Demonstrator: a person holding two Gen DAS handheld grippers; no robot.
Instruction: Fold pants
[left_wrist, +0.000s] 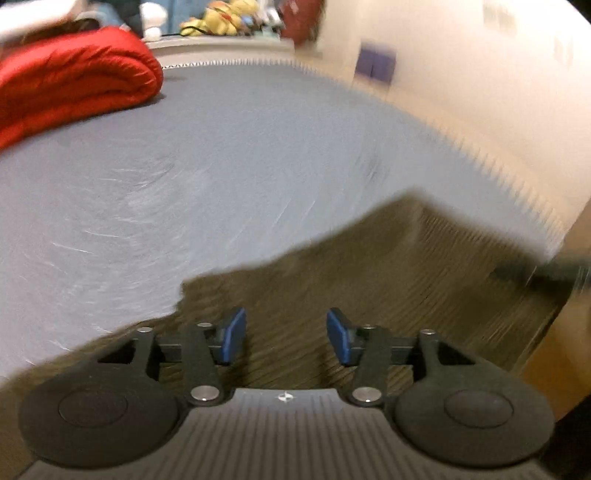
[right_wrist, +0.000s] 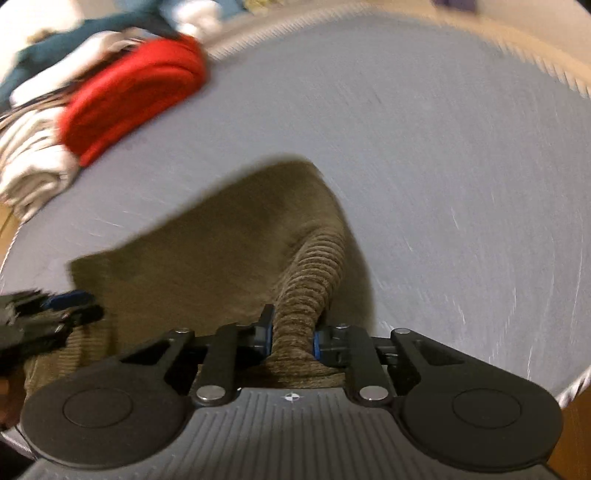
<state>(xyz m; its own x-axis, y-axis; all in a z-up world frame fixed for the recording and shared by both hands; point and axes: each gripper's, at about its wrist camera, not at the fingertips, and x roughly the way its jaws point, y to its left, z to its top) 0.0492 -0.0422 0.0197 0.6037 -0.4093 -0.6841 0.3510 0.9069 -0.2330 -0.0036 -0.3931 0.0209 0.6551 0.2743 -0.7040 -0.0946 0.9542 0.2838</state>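
Here the right gripper pinches a bunched ridge of the pants, cloth stretching ahead — left gripper gapes empty above them.

Olive ribbed pants; grey table; red cloth.

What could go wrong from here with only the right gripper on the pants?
1. The right gripper pinches just a narrow bunched ridge of the olive corduroy pants; it may slip out during a pull.
2. The left gripper is open above the fabric and holds nothing, so a one-sided lift could skew the fold.
3. Both views are motion-blurred; a fast sweep could drag the pants toward the red folded garment on the grey surface.
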